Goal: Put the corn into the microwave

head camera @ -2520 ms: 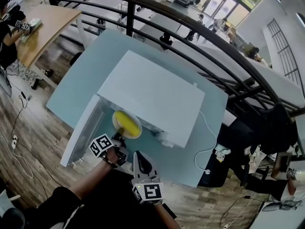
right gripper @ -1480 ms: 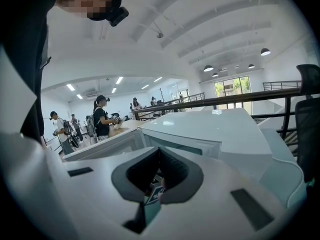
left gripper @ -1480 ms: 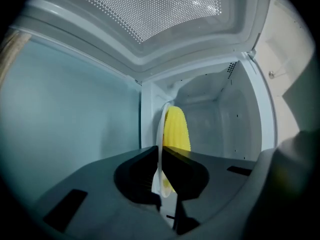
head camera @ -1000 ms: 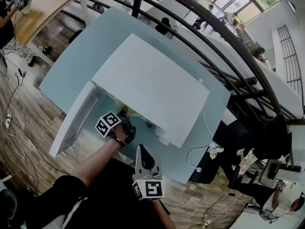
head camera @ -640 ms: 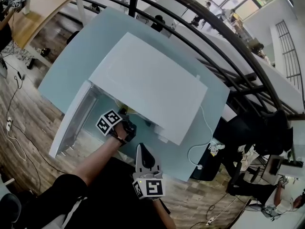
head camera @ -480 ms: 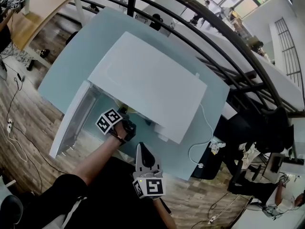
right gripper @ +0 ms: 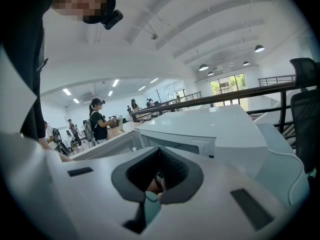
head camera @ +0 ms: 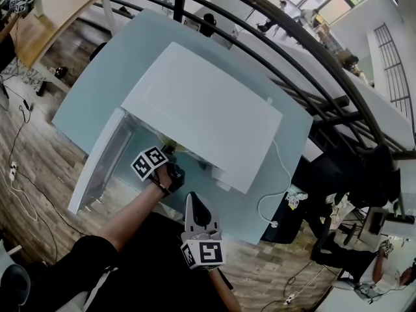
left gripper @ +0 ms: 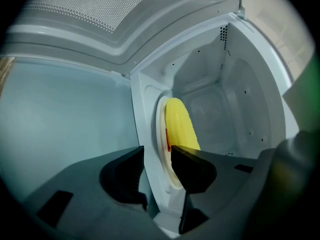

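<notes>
Corn set inside the microwave, left gripper let go.
Head view: the white microwave (head camera: 214,119) stands on the pale table (head camera: 91,103) with its door (head camera: 97,168) swung open. The left gripper (head camera: 170,155) is at the cavity mouth, and the right gripper (head camera: 194,203) is held back near the table edge. Left gripper view: the jaws have just been opening and stand apart, gripping nothing. The corn (left gripper: 180,126) lies on a plate (left gripper: 161,129) inside the cavity. Right gripper view: the jaws meet at the tips, empty.

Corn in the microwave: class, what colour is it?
The corn is bright yellow, best seen in the left gripper view.
</notes>
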The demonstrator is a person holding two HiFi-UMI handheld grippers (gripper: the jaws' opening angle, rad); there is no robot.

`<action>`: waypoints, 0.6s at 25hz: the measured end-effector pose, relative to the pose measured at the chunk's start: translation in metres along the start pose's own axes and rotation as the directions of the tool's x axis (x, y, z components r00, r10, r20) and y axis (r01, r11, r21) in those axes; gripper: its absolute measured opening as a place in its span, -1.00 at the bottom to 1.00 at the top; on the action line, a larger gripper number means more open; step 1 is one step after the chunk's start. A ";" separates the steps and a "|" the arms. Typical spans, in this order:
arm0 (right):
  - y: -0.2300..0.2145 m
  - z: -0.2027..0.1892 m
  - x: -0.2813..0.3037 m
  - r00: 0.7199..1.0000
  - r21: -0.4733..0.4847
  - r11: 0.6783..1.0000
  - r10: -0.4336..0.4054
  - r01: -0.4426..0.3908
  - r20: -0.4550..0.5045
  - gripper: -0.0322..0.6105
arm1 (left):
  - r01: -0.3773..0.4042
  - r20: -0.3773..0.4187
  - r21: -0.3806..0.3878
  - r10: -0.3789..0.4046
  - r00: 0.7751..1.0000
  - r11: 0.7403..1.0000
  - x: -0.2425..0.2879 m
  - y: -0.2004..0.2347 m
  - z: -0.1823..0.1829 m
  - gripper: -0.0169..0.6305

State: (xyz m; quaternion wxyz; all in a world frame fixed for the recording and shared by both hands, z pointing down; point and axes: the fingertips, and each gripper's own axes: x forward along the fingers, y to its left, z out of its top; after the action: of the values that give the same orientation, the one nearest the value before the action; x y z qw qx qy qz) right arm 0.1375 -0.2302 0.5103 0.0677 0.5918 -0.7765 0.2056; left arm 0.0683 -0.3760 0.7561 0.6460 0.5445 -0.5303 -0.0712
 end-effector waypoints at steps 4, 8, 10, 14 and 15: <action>0.001 0.000 0.000 1.000 0.006 1.000 0.005 -0.005 -0.001 -0.87 | 0.025 -0.018 0.048 -0.024 1.000 0.999 -0.012 -0.004 -0.004 -0.48; 0.005 -0.001 0.002 1.000 0.020 1.000 0.017 -0.017 0.003 -0.87 | 0.037 -0.036 0.138 -0.032 0.999 0.990 -0.026 -0.003 -0.009 -0.65; 0.008 -0.002 0.003 1.000 0.019 1.000 0.025 -0.025 0.009 -0.87 | 0.030 -0.037 0.199 -0.023 0.999 0.979 -0.033 -0.003 -0.010 -0.91; 0.012 -0.001 0.002 0.999 0.022 0.999 0.032 -0.032 0.014 -0.87 | 0.052 -0.059 0.306 -0.035 0.998 0.951 -0.049 -0.013 -0.015 -0.94; 0.012 0.000 0.001 0.999 0.022 0.999 0.030 -0.031 0.016 -0.87 | 0.064 -0.063 0.329 -0.046 0.997 0.942 -0.054 -0.016 -0.015 -0.94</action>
State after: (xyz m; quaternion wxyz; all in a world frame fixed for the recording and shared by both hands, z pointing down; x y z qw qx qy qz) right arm 0.1260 -0.2288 0.5084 0.0518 0.5822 -0.7836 0.2107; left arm 0.0647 -0.3369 0.7131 0.5575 0.6615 -0.5014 0.0157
